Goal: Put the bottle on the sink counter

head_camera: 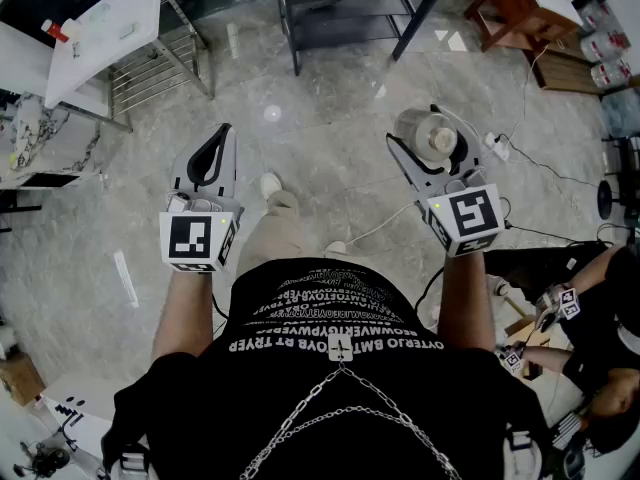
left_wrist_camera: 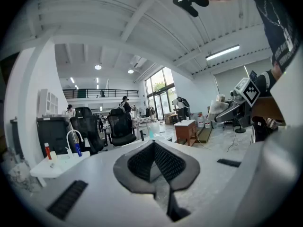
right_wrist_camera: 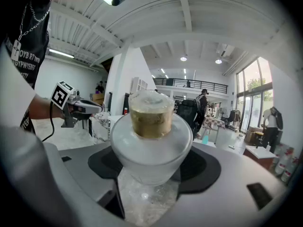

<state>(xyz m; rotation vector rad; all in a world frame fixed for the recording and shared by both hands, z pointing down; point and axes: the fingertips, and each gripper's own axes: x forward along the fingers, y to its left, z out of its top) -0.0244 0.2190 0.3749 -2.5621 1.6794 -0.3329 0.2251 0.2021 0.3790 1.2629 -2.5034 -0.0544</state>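
Observation:
My right gripper (head_camera: 432, 146) is shut on a frosted glass bottle (head_camera: 427, 136) with a gold cap, held in the air above the marble floor. In the right gripper view the bottle (right_wrist_camera: 150, 143) fills the space between the jaws of that gripper (right_wrist_camera: 151, 171), cap pointing away. My left gripper (head_camera: 210, 153) is shut with nothing in it; its textured pads (left_wrist_camera: 168, 162) meet at the tips. The white sink counter (head_camera: 110, 28) stands at the far left, and the left gripper view shows it (left_wrist_camera: 49, 168) with a curved faucet (left_wrist_camera: 72, 138) and small red and blue bottles.
A wire rack (head_camera: 150, 73) stands beside the counter. A grey table (head_camera: 350, 3) and a wooden stool (head_camera: 520, 3) are ahead. Cables (head_camera: 540, 168) cross the floor at right, where a person (head_camera: 590, 328) sits low. Office chairs (left_wrist_camera: 120, 126) stand further off.

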